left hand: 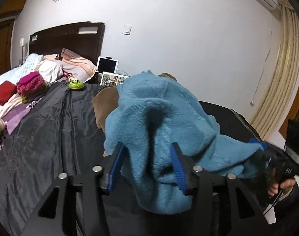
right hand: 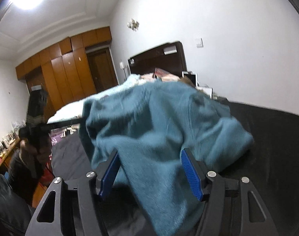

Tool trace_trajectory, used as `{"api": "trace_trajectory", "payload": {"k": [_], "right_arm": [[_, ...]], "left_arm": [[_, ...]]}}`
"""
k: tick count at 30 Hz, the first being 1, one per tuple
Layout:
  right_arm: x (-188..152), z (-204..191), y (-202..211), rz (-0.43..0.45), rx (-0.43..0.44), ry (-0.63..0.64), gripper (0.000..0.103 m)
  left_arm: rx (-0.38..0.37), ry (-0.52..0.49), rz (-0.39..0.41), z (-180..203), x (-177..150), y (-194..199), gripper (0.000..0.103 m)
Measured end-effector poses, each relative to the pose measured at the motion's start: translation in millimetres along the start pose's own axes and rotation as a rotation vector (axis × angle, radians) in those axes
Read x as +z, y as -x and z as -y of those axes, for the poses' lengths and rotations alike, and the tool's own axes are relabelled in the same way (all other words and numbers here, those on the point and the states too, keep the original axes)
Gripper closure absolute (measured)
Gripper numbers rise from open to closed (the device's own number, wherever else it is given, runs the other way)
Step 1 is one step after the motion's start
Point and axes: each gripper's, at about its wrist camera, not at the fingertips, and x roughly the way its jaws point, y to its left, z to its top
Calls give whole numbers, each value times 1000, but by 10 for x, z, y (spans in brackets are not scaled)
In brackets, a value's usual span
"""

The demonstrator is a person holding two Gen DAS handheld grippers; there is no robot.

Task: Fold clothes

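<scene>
A teal fleece garment (left hand: 165,118) hangs bunched in the air over the dark bedspread (left hand: 47,129). My left gripper (left hand: 148,149) has its blue-padded jaws wide apart, with a fold of the teal cloth draped between them. My right gripper (right hand: 149,155) also stands wide apart, the same teal garment (right hand: 159,122) hanging between its pads. The right gripper also shows at the right edge of the left wrist view (left hand: 283,161), and the left gripper at the left of the right wrist view (right hand: 37,125). A brown garment (left hand: 106,102) lies behind the teal one.
A stack of folded clothes (left hand: 29,84) in magenta, red and pink lies on the bed's left. A green toy (left hand: 76,84) sits on the bedspread. Pillows (left hand: 76,63) lean at the dark headboard (left hand: 67,37). A tablet (left hand: 107,64) stands beside the bed. Wooden wardrobes (right hand: 65,74) line the far wall.
</scene>
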Motion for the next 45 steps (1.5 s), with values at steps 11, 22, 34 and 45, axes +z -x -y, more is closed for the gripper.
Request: {"api": "trace_trajectory", "payload": {"k": [11, 22, 34, 45], "right_arm": [[834, 578, -741, 13, 66, -92, 38], [1165, 1028, -1686, -110, 94, -41, 38], [1091, 1410, -2232, -199, 141, -78, 30], [938, 945, -2000, -220, 283, 111, 71]], "left_arm": [[9, 58, -14, -255, -38, -109, 39], [14, 72, -31, -357, 18, -292, 32], [-18, 35, -36, -223, 110, -436, 26], [-20, 60, -60, -241, 106, -563, 24]]}}
